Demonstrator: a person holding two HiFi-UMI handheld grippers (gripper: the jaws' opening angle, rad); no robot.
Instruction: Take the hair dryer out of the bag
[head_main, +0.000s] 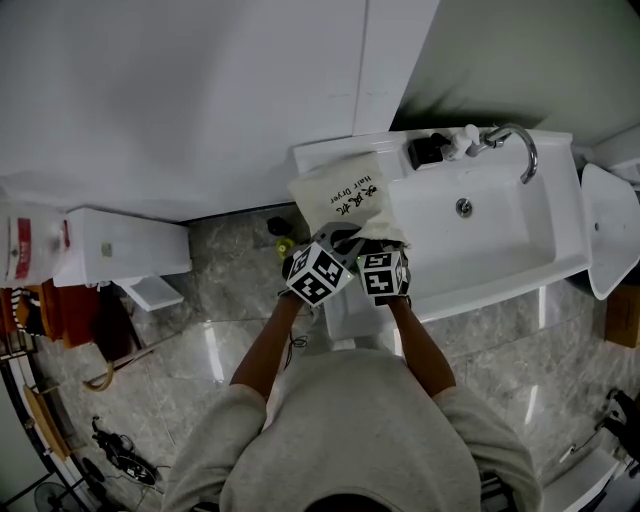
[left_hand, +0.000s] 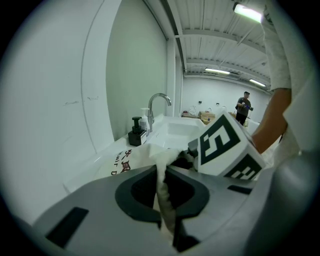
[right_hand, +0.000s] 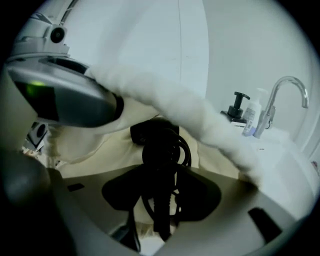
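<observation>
**Item count at the sink**

We count:
- 1 bag (head_main: 340, 195)
- 1 hair dryer (right_hand: 156, 142)
- 2 grippers: the left gripper (left_hand: 162, 200) and the right gripper (right_hand: 161, 210)
- 2 marker cubes, one per gripper: the left cube (head_main: 318, 272) and the right cube (head_main: 383, 276)
- 1 sink (head_main: 505, 245)
- 1 faucet (head_main: 518, 148)
- 2 bottles at the sink's far edge, left of the faucet: 1 black pump dispenser (head_main: 428, 150) and 1 white bottle (head_main: 463, 140)
- 1 person (left_hand: 244, 106) standing far off

Hair dryer (right_hand: 159, 147) apparently inside bag (head_main: 338, 195), left of sink (head_main: 495, 245).
</observation>
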